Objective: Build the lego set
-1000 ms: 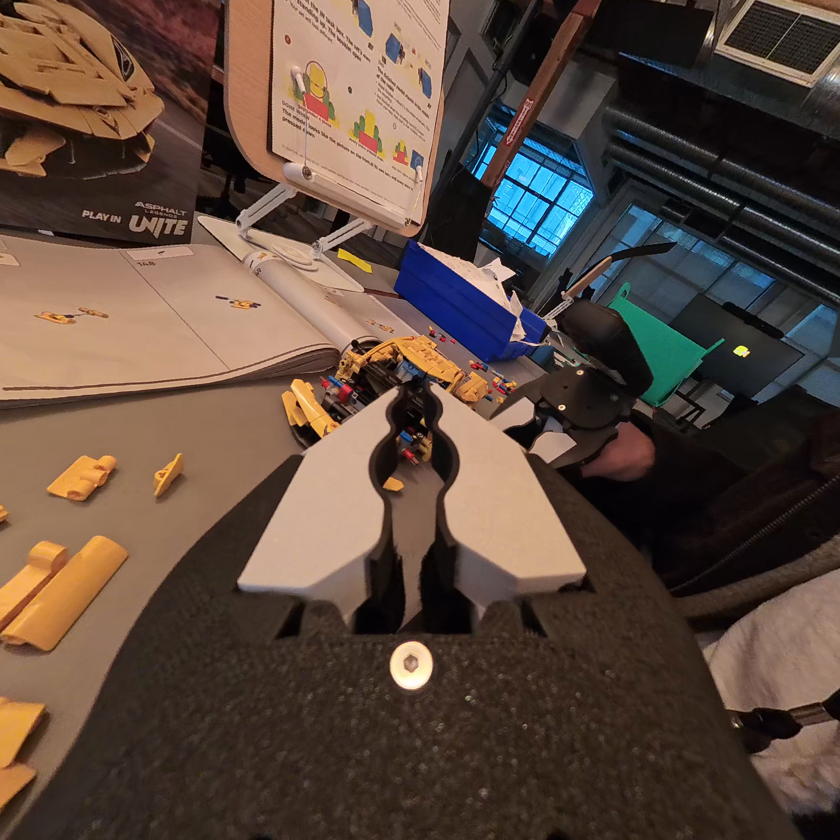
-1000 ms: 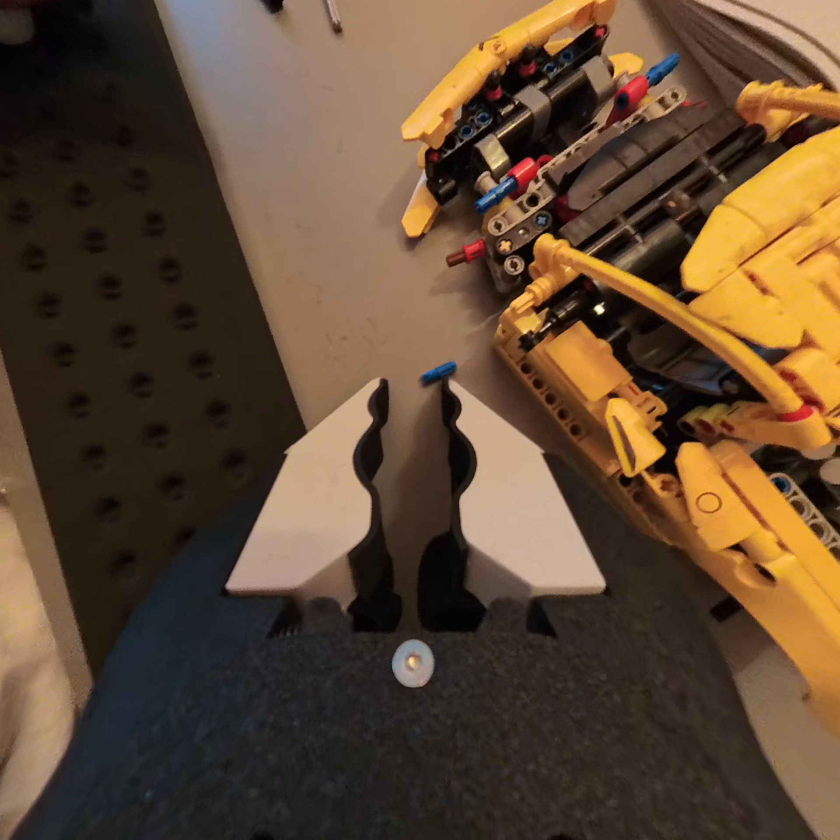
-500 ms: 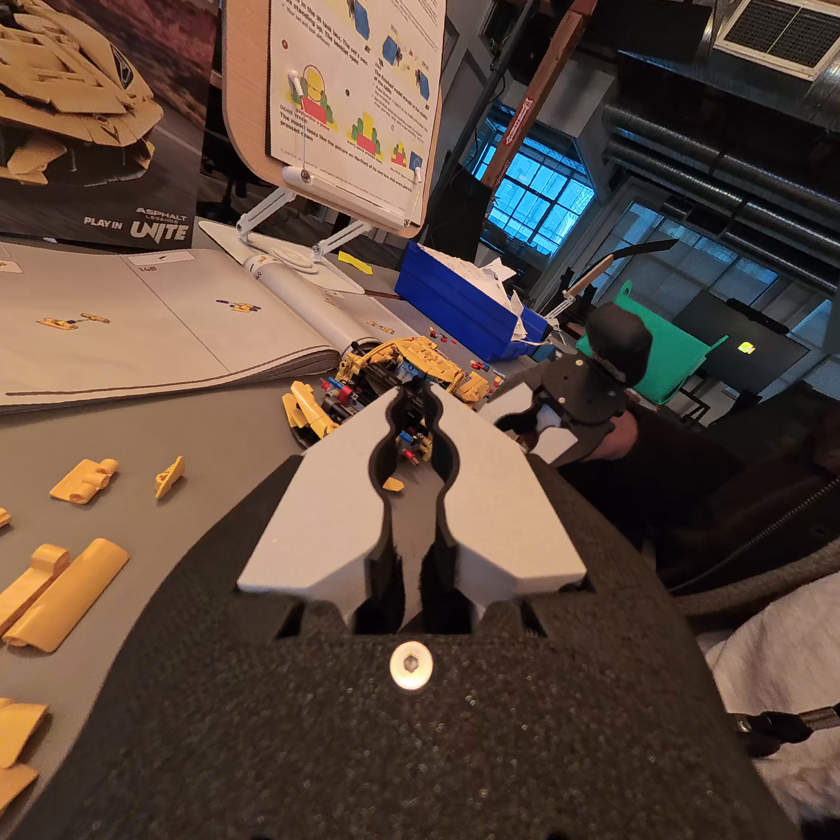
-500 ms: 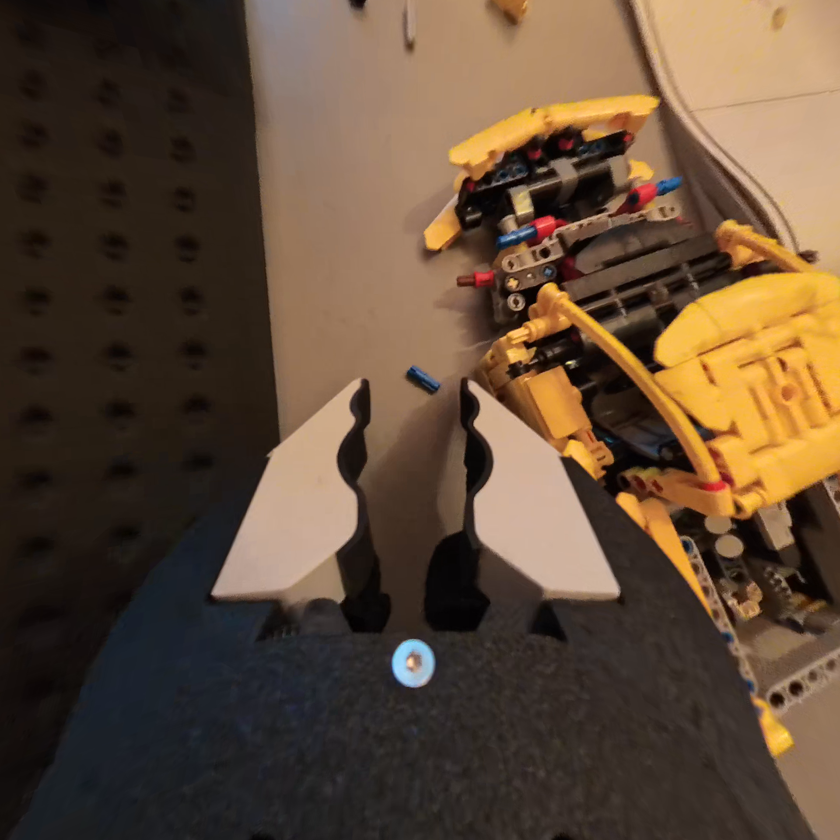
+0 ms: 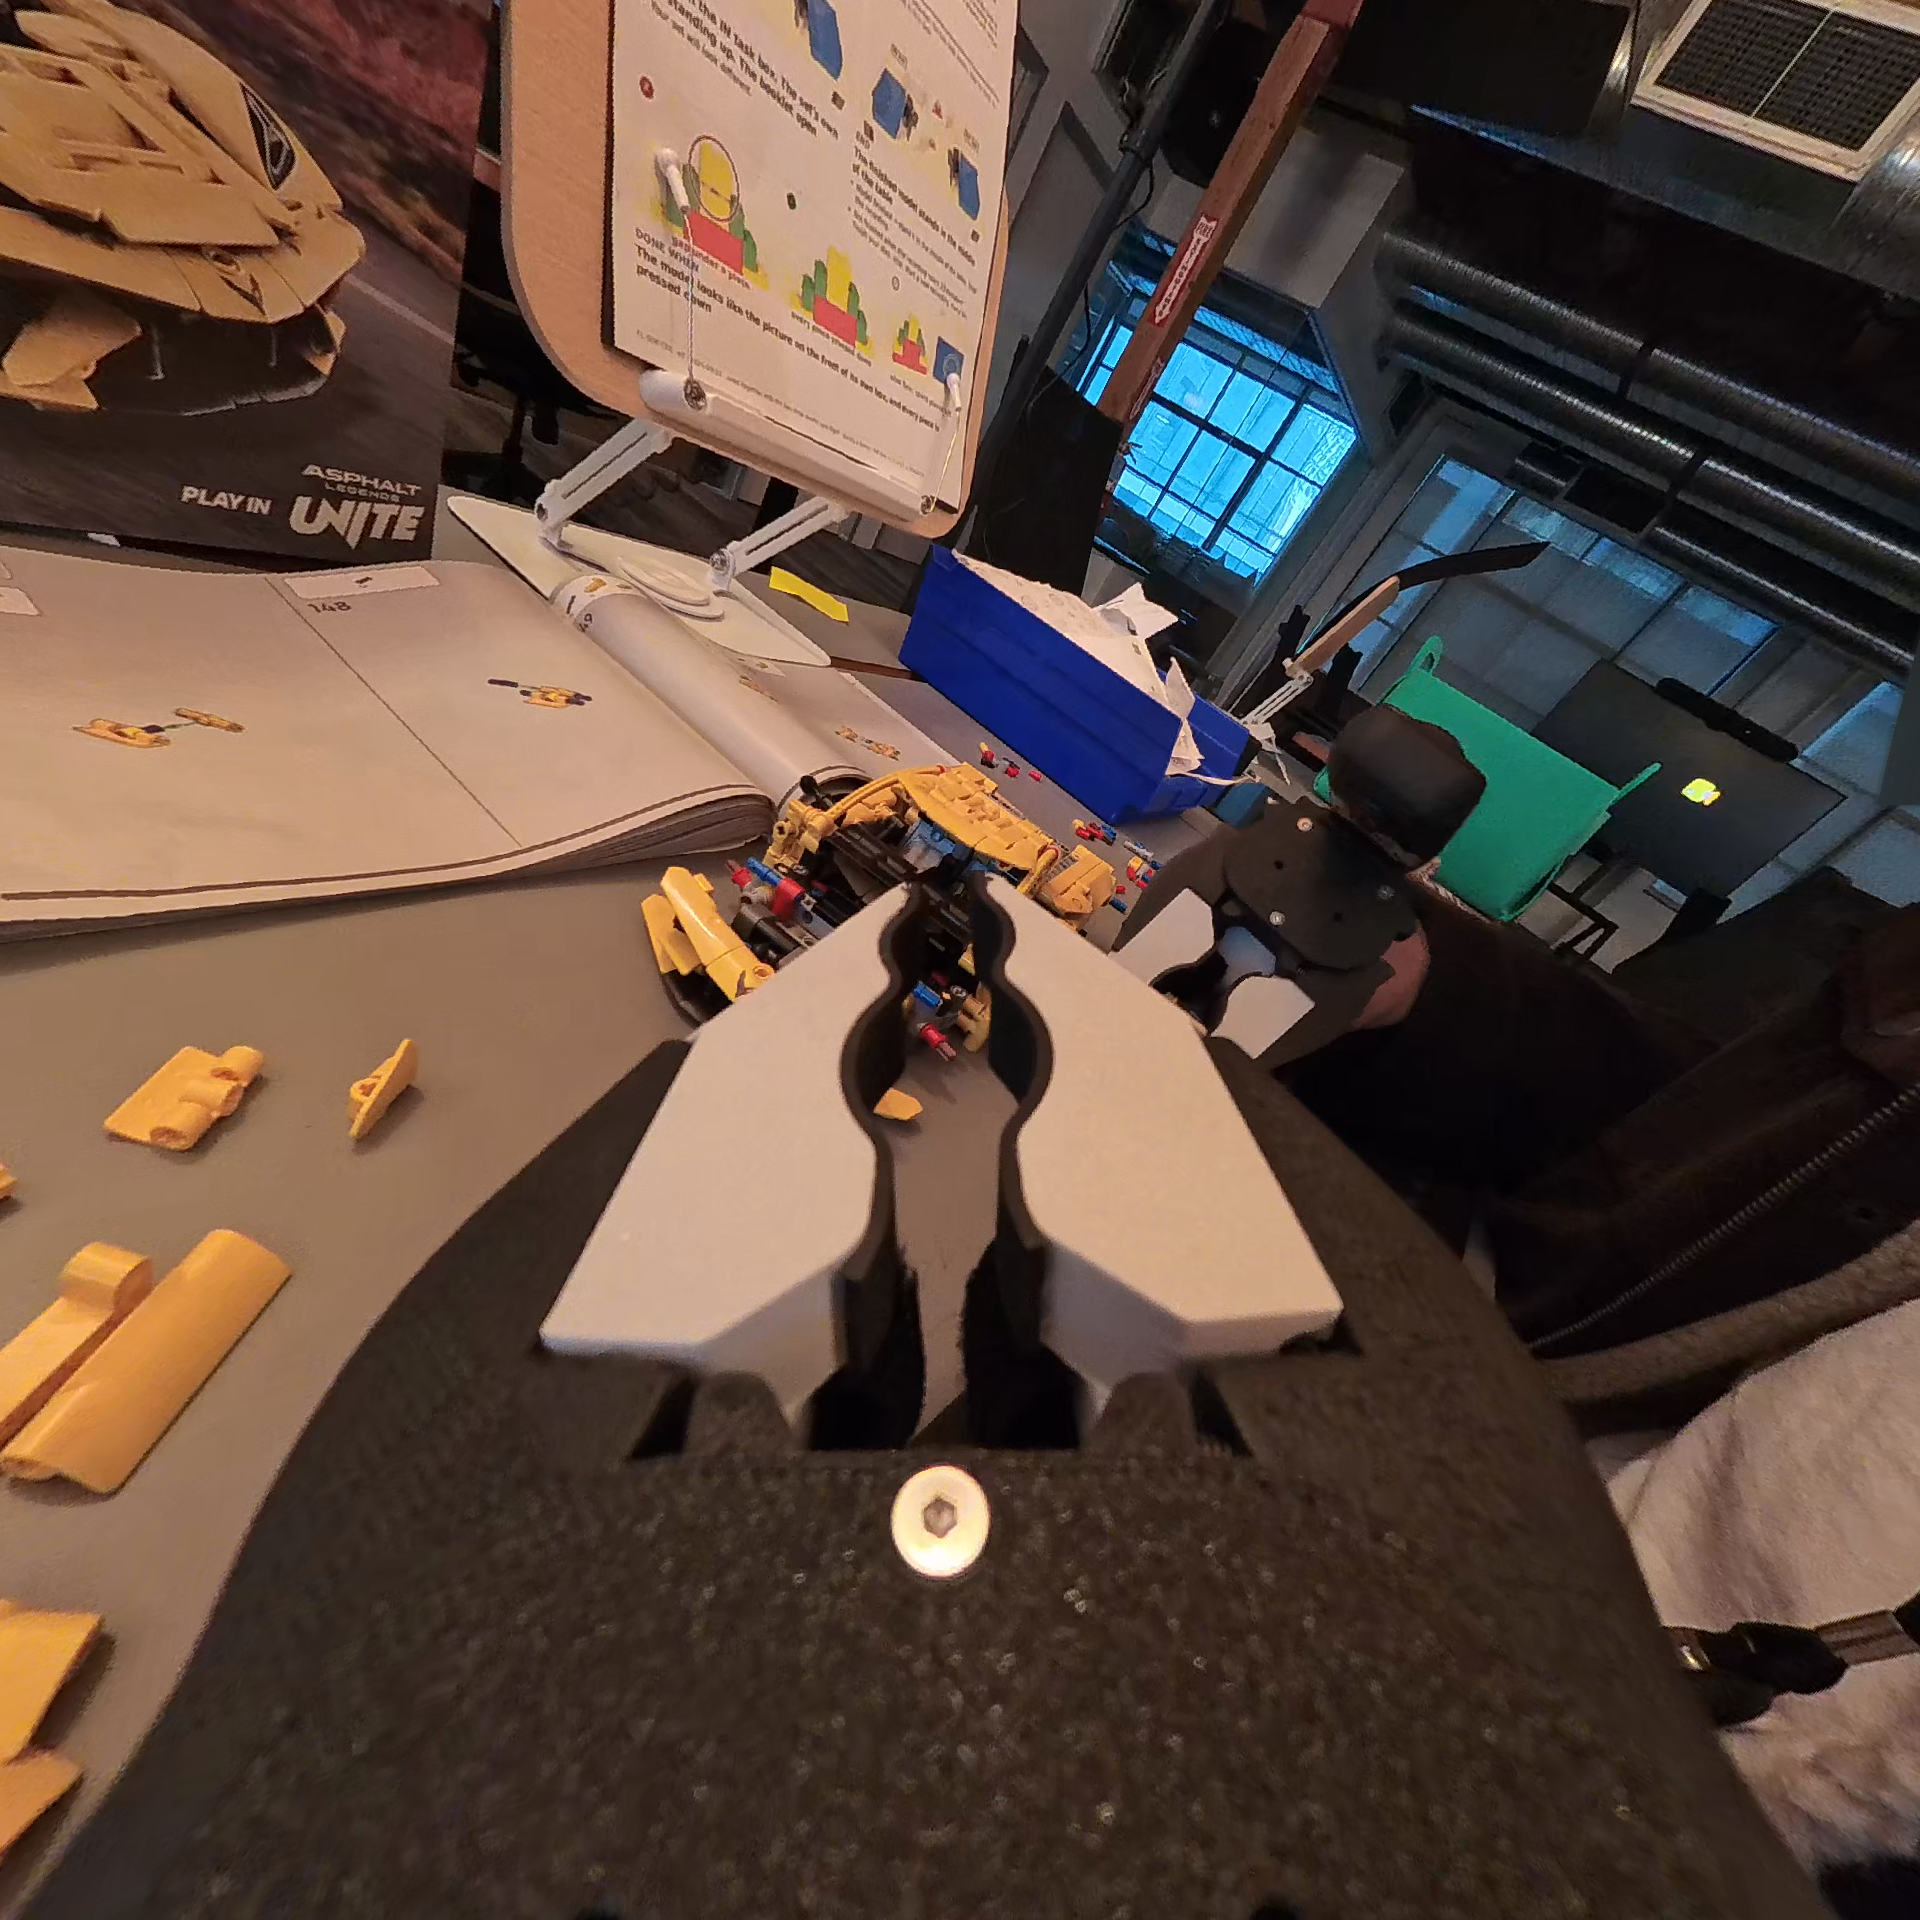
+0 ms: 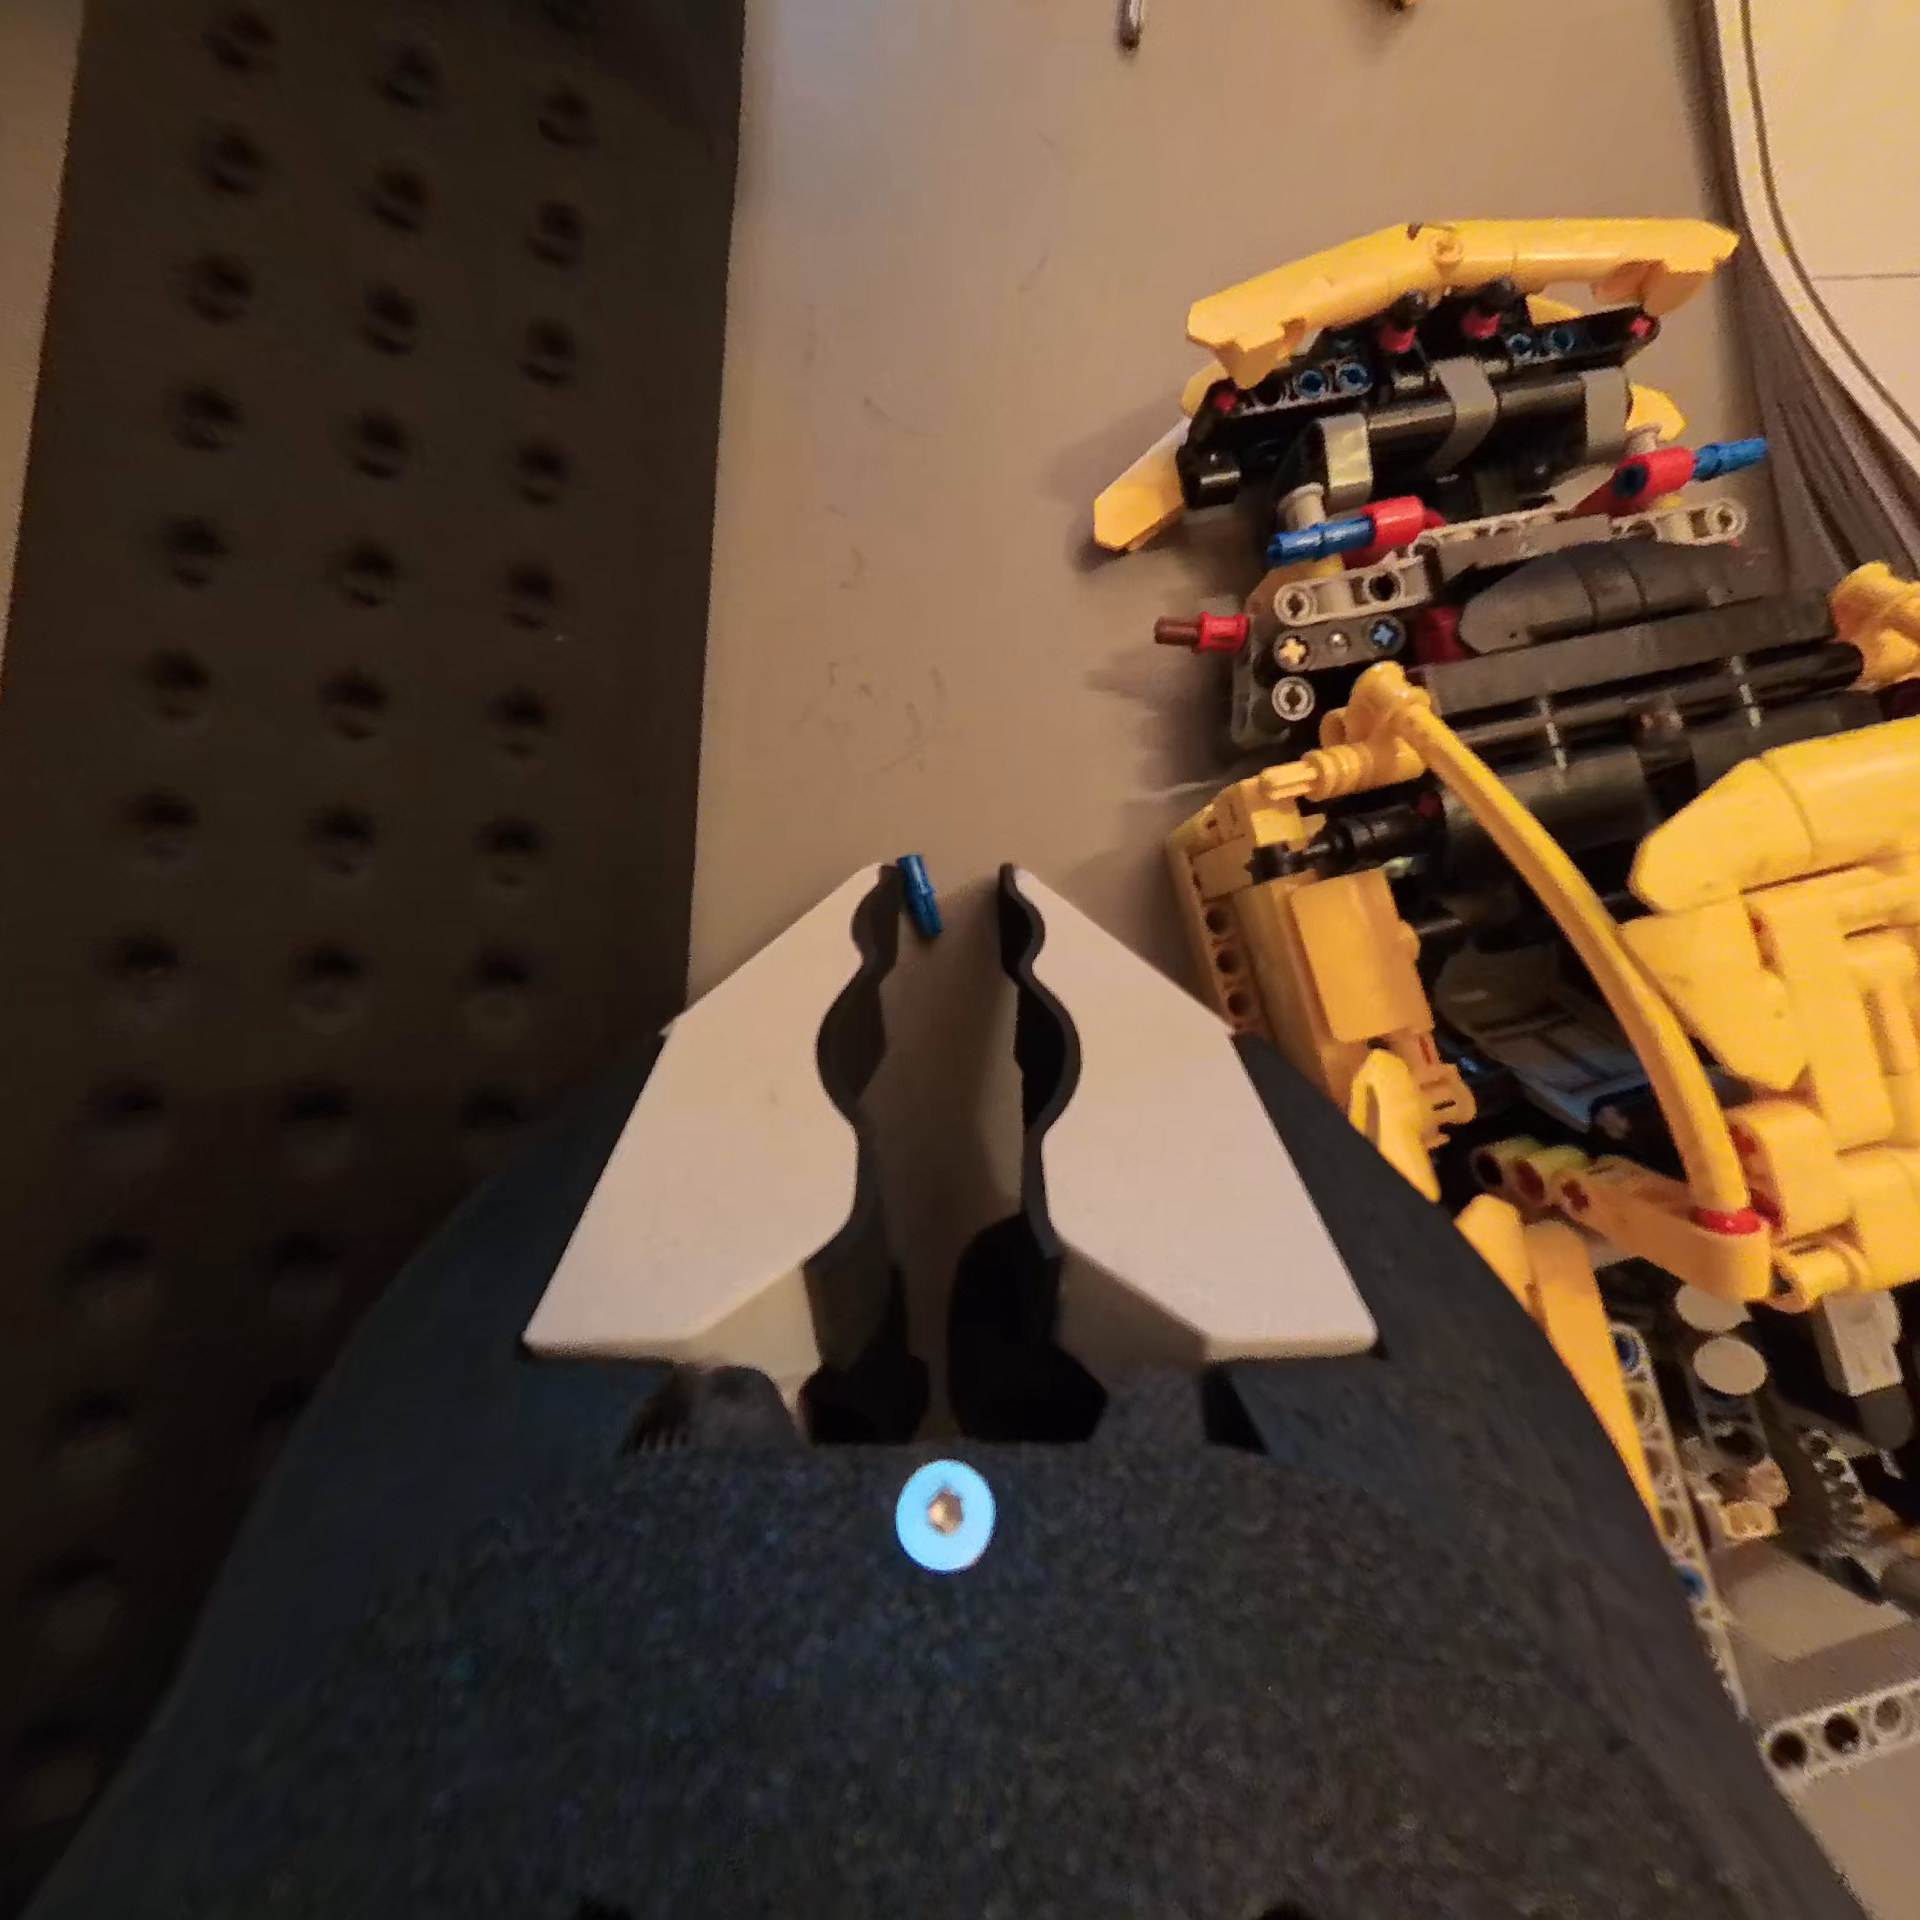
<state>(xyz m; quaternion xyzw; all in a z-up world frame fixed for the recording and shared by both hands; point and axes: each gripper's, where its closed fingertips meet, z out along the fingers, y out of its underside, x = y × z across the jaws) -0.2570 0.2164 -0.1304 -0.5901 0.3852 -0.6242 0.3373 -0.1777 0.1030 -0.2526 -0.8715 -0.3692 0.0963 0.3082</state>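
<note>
Grey tabletop [image 5: 436, 997] spreads under both our tools, an open instruction booklet [image 5: 312, 748] at the back. Beyond it a blue bin [image 5: 1029, 696] holds crumpled white papers. Our left gripper [image 5: 940, 904] hangs above the table, its jaws a narrow slit apart with nothing between them, aimed at the half-built yellow lego car [image 5: 925, 842]. Loose yellow panels [image 5: 135, 1351] lie to its left. Our right gripper [image 6: 940, 883] stands moderately open, empty, a small blue pin [image 6: 918, 897] lying on the table just beside its left fingertip; whether they touch, we cannot tell.
</note>
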